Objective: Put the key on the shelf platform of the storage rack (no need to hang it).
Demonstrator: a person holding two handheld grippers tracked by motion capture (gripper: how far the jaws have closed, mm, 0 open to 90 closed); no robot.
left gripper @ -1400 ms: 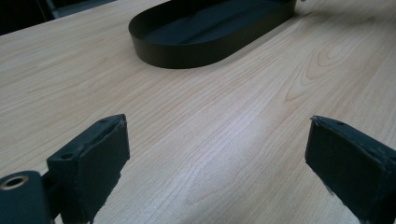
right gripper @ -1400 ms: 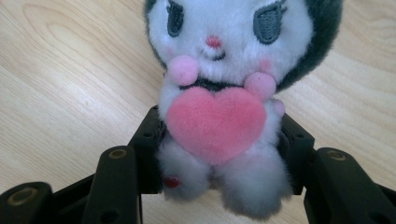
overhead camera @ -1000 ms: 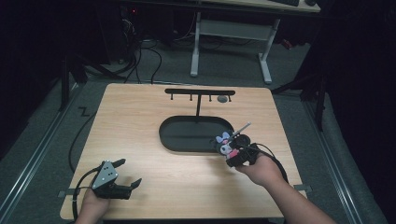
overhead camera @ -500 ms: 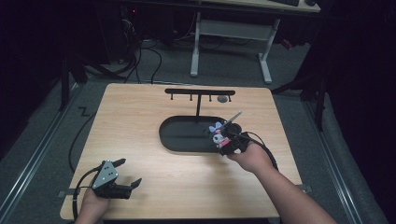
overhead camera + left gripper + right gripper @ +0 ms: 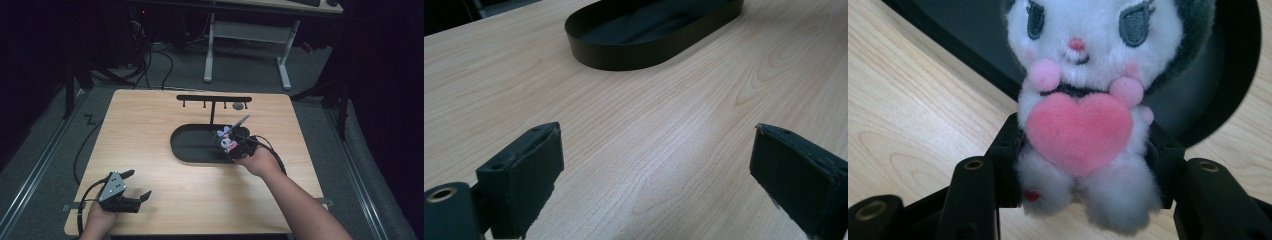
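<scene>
A small white plush toy (image 5: 1083, 110) with a dark hood and a pink heart on its chest sits between the jaws of my right gripper (image 5: 1083, 165), which is shut on its body. In the high view the plush toy (image 5: 227, 141) and right gripper (image 5: 235, 146) hover over the right end of the black oval tray (image 5: 190, 146). My left gripper (image 5: 135, 185) rests near the table's front left corner, open with nothing between its fingers (image 5: 524, 170). The tray's wall (image 5: 634, 55) lies ahead of it, across bare wood.
A black T-shaped rack (image 5: 213, 100) with small hooks stands behind the tray; a dark round thing (image 5: 238, 106) hangs at its right end. The wooden table (image 5: 150, 125) is edged by dark floor, cables and a desk frame (image 5: 245, 35) beyond.
My right hand has carried the plush toy leftward, from beside the tray's right end to above its right rim. The left gripper has stayed put.
</scene>
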